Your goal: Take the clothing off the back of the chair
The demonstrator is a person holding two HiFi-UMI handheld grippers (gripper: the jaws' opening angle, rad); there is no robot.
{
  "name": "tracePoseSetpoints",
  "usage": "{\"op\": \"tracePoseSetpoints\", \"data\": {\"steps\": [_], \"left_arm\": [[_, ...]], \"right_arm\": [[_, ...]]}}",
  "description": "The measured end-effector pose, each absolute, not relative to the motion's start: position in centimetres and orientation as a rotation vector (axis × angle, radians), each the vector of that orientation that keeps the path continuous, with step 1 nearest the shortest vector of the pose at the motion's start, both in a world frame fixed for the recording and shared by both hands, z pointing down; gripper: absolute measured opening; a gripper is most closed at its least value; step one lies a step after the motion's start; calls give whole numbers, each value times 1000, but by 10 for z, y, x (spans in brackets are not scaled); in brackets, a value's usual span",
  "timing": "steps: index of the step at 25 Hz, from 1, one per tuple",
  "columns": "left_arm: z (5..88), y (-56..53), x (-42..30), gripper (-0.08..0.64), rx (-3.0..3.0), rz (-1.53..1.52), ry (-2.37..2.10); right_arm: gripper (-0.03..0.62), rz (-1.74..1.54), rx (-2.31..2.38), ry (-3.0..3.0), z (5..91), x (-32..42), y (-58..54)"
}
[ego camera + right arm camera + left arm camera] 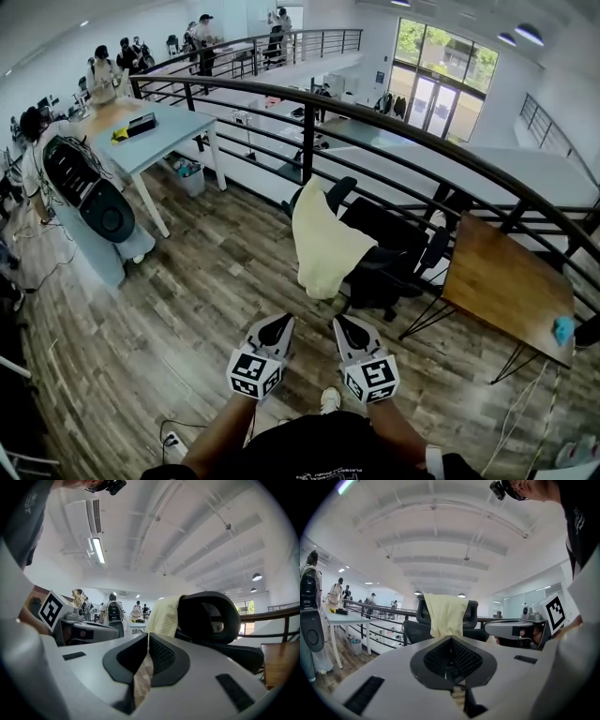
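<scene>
A pale yellow piece of clothing (323, 244) hangs over the back of a black office chair (389, 248) by the railing. Both grippers are held side by side in front of me, short of the chair and pointing at it. The left gripper (281, 324) is shut with nothing in it, and so is the right gripper (345, 324). In the left gripper view the clothing (444, 613) hangs straight ahead beyond the shut left gripper (450, 639). The right gripper view has the clothing (164, 618) and chair (211, 616) just past the right gripper (146, 637).
A dark curved railing (375, 117) runs behind the chair. A wooden table (511, 281) stands to its right with a small blue thing (562, 330) on it. A grey-blue table (159, 131) and a black machine (89, 192) are at the left. People stand far back.
</scene>
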State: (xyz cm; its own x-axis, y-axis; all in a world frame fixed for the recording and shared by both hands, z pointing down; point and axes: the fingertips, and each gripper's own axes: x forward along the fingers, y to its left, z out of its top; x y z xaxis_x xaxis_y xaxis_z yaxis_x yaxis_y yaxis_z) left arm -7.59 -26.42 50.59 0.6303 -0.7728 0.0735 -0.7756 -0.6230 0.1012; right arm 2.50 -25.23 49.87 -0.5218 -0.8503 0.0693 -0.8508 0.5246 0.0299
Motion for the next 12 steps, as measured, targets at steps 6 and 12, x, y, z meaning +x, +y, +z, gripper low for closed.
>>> {"op": "tracePoseSetpoints", "data": {"steps": [6, 12], "left_arm": [[501, -274, -65, 14, 2725, 33, -1303], [498, -285, -49, 14, 2735, 27, -1326]], "right_arm": [[23, 20, 1480, -2681, 500, 34, -262], [23, 29, 1473, -2680, 502, 48, -274]]}}
